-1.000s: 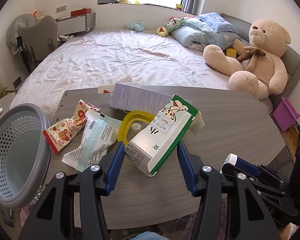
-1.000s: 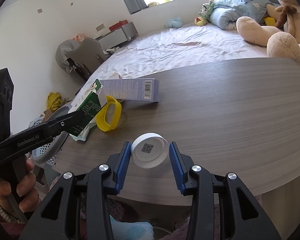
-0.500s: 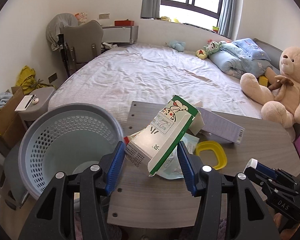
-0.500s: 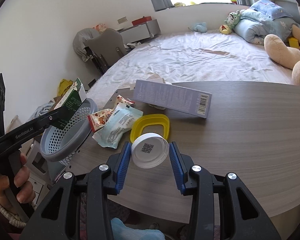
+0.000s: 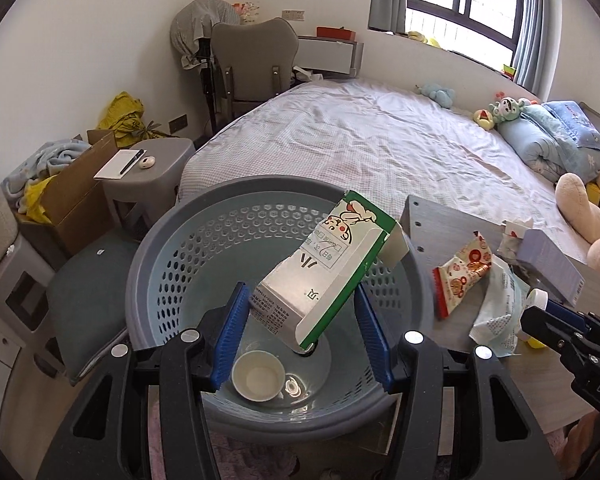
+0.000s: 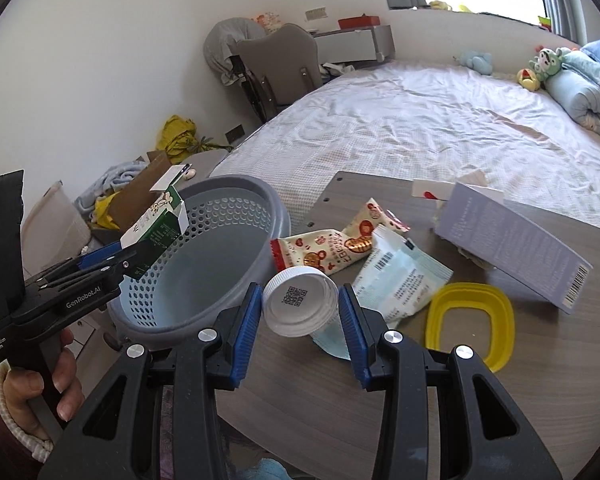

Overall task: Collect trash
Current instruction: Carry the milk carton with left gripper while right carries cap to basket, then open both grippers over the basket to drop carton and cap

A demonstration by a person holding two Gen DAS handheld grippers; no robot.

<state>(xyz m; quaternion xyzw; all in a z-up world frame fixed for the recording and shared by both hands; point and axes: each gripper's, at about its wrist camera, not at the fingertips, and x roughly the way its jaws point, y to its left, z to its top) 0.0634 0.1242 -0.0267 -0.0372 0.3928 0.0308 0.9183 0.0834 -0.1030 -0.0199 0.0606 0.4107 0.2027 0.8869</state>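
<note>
My left gripper [image 5: 303, 320] is shut on a green and white carton [image 5: 326, 270] and holds it above the grey perforated basket [image 5: 172, 240]. A small white cup [image 5: 258, 376] lies on the basket's bottom. My right gripper [image 6: 300, 316] is shut on a white screw lid [image 6: 300, 306] over the table edge, right beside the basket [image 6: 204, 248]. On the table lie a red snack wrapper [image 6: 328, 246], a pale blue packet [image 6: 400, 276], a yellow plastic ring [image 6: 470, 326] and a lilac box [image 6: 508, 240]. The carton also shows in the right wrist view [image 6: 154, 232].
The grey wooden table [image 6: 380, 420] stands at the foot of a bed [image 5: 360, 136]. A dark padded seat [image 5: 88, 292] holds the basket. A grey stool [image 5: 148, 168], a cardboard box [image 5: 76, 196] and a chair [image 5: 252, 64] stand to the left.
My left gripper has carried the carton leftward off the table to above the basket. My right gripper has moved left with the lid toward the basket.
</note>
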